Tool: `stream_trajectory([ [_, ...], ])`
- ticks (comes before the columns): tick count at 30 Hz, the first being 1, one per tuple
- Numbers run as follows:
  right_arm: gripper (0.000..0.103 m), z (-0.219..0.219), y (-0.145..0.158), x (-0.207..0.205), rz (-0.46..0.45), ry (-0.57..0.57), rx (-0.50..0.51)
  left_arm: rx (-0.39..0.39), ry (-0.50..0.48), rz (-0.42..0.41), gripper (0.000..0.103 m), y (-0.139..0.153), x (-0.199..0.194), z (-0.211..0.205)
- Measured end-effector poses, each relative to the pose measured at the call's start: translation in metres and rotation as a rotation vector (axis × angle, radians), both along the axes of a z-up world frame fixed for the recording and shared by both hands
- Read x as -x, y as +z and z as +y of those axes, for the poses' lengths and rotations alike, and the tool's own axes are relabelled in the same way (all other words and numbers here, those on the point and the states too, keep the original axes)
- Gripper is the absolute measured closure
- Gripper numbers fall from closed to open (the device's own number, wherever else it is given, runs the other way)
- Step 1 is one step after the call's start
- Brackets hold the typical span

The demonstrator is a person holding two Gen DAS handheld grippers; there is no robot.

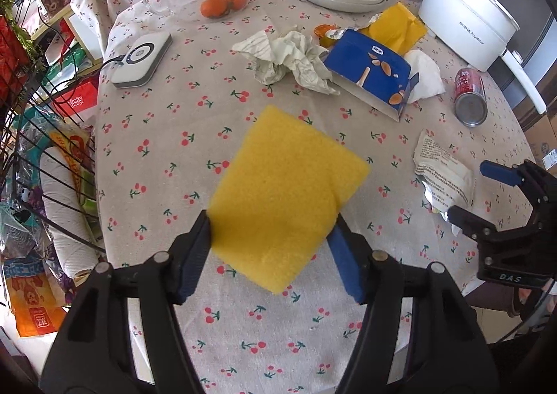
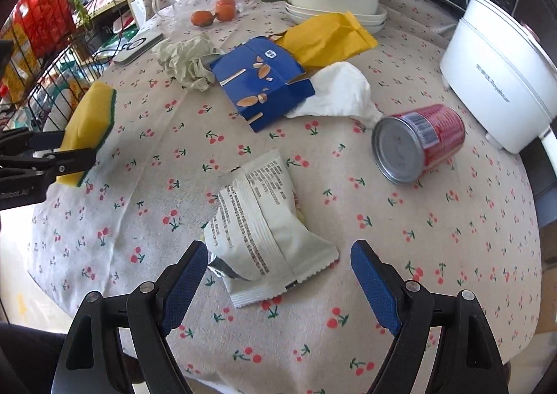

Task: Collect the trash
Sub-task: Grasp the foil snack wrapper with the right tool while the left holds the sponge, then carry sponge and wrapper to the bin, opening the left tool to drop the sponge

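— Was the light good?
— Bright daylight came from the left; the sponge (image 1: 289,192) threw a soft shadow on the tablecloth (image 1: 174,136).
— Any blur?
— Centres were sharp; fisheye bent the edges, corners went black, the window side washed out.

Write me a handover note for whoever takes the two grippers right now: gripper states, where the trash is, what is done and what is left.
Left gripper: shut on the yellow sponge, held above the tablecloth.
Right gripper: open, over the white snack wrapper, pads not touching it.
Trash on the table: the wrapper, red can on its side, blue box, yellow paper bag, white tissue, crumpled paper.
Done: no trash picked up yet, as far as the views show.
Left: close on the wrapper, then clear the rest. No bin is visible.
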State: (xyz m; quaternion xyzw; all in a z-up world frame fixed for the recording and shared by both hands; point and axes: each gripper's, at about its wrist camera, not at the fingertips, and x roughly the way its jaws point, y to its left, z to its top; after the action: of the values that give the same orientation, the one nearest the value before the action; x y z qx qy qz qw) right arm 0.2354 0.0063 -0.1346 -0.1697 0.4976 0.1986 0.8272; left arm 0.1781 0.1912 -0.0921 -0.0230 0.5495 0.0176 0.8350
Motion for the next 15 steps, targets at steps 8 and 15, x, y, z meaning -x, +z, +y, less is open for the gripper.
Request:
stream_trajectory([
  [8,0.059,0.013,-0.019,-0.005,0.023,0.061,0.025,0.029,-0.004,0.005,0.037,0.007,0.006,-0.014],
  [15,0.073,-0.006,-0.007,0.004,0.086,0.009,-0.016,0.067,-0.013,0.004,0.037,0.017,0.013,-0.034],
])
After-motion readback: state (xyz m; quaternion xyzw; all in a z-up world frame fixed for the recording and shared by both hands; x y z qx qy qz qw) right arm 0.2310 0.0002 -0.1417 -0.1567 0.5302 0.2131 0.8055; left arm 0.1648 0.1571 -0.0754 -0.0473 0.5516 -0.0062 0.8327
